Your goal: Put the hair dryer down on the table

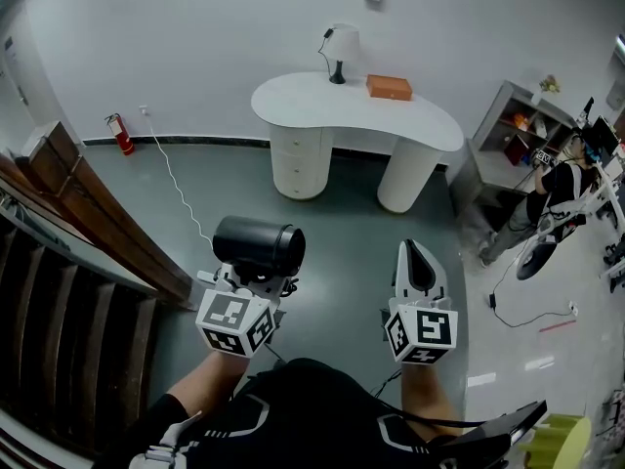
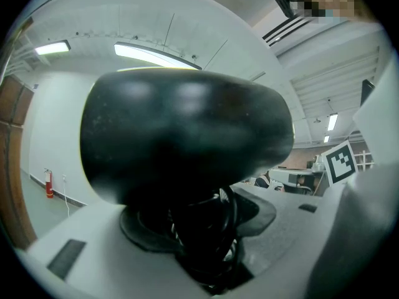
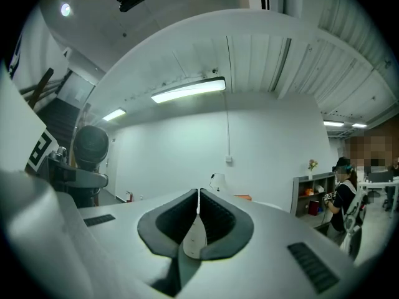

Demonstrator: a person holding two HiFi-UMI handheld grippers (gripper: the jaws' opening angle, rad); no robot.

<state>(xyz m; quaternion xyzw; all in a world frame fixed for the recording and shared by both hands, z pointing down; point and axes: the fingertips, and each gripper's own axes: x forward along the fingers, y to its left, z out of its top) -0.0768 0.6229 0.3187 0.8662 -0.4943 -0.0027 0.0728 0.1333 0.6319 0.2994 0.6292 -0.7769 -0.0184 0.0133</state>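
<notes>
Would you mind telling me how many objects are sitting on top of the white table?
2. A small lamp stands at the back of the white table, and an orange box lies just right of it. Anything smaller would be too far away to make out.

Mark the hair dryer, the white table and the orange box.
hair dryer [image 1: 256, 243]: head view, middle of its black barrel.
white table [image 1: 303, 101]: head view, bare part of its top.
orange box [image 1: 389, 87]: head view, its top face.

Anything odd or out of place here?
Nothing spilled or damaged. One loose thin white cable trails across the grey floor from the wall towards the left gripper, which grips the black hair dryer; possibly a trip hazard.
</notes>
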